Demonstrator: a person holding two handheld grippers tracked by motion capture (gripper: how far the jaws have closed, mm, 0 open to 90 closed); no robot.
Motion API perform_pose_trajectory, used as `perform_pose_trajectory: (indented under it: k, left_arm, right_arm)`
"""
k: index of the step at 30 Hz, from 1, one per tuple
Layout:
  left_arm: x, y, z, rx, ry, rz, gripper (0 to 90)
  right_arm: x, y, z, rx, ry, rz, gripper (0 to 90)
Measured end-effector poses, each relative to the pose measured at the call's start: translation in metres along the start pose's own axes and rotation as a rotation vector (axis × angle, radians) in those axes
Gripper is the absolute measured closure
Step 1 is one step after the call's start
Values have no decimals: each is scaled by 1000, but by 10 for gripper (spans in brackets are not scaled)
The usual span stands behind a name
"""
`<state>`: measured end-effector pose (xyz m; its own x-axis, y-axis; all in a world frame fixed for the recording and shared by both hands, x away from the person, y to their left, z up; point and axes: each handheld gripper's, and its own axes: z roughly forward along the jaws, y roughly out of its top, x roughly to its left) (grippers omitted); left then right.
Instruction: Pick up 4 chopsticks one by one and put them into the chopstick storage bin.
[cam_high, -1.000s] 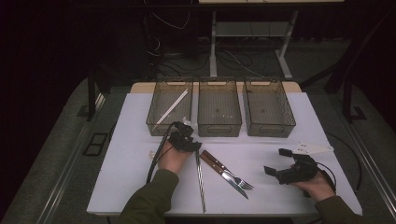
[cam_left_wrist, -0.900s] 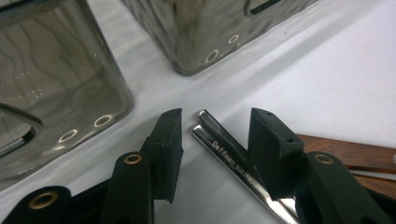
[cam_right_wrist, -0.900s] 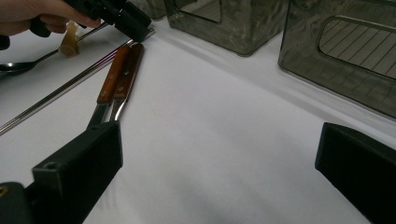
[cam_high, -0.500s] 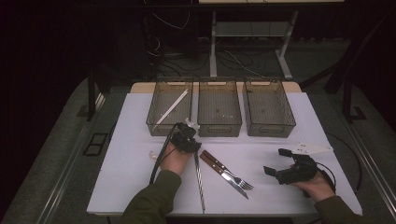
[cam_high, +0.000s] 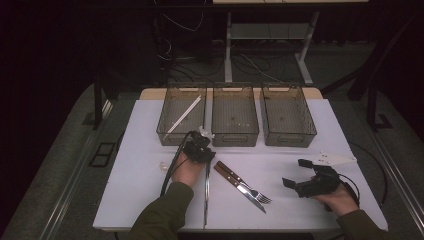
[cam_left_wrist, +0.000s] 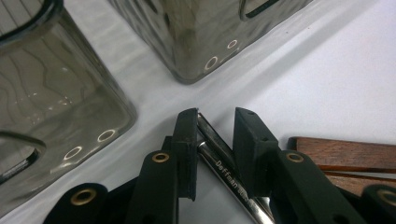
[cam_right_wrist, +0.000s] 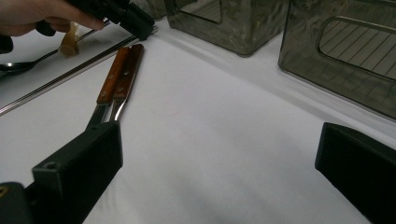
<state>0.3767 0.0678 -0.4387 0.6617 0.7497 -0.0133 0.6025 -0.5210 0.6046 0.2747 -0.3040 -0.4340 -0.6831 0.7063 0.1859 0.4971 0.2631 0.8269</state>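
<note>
Left gripper (cam_left_wrist: 215, 140) fingers (cam_left_wrist: 187, 144) narrower around metal rod (cam_left_wrist: 233, 182)

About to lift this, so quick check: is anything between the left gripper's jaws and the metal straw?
Nothing visible is. The metal straw already lies between the jaws of the left gripper, which have just been closing; one pad seems to touch it while a gap remains at the other.

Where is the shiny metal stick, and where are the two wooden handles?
metal stick (cam_left_wrist: 224, 172), left gripper view, the engraved stretch between the black jaws.
wooden handles (cam_right_wrist: 119, 74), right gripper view, middle of the brown grips.
</note>
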Motion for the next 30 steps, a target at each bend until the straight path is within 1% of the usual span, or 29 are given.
perform_pose_trajectory:
  k: [6,9,10,11,12,13,16,19,20,21,24,26,30]
  left_arm:
    - [0,1,1,-6,-7,20,729]
    - [1,1,1,-11,-14,23,736]
    - [1,0,1,-16,-22,18,731]
    - [2,0,1,-14,-36,16,691]
    - [2,0,-1,-16,-39,10,651]
    - [2,0,-3,-22,-37,15,627]
    - [0,-2,-14,-32,-35,4,602]
    - [-3,-8,-19,-8,-42,-2,591]
    - [-4,-11,-20,-5,-45,2,591]
    - [-5,-13,-20,-1,-46,-4,597]
    - [-6,-17,-16,20,-52,3,628]
    - [-6,-17,-15,15,-44,12,654]
    - [-6,-15,-12,3,-38,8,670]
  right_arm:
    - [0,0,0,0,0,0,9]
    - [0,0,0,-1,0,0,9]
    - [0,0,0,-1,0,0,9]
    - [0,0,0,-1,0,0,9]
    - [0,0,0,0,0,-1,8]
    - [0,0,0,-1,-1,-2,9]
    - [-1,0,0,-2,-2,-3,9]
    - [0,0,0,1,0,-1,9]
    - [0,0,0,1,0,0,8]
    - [0,0,0,0,0,-1,9]
    - [0,0,0,1,0,-3,8]
    - [0,0,0,2,-1,-4,9]
    - [0,0,0,4,-2,-3,9]
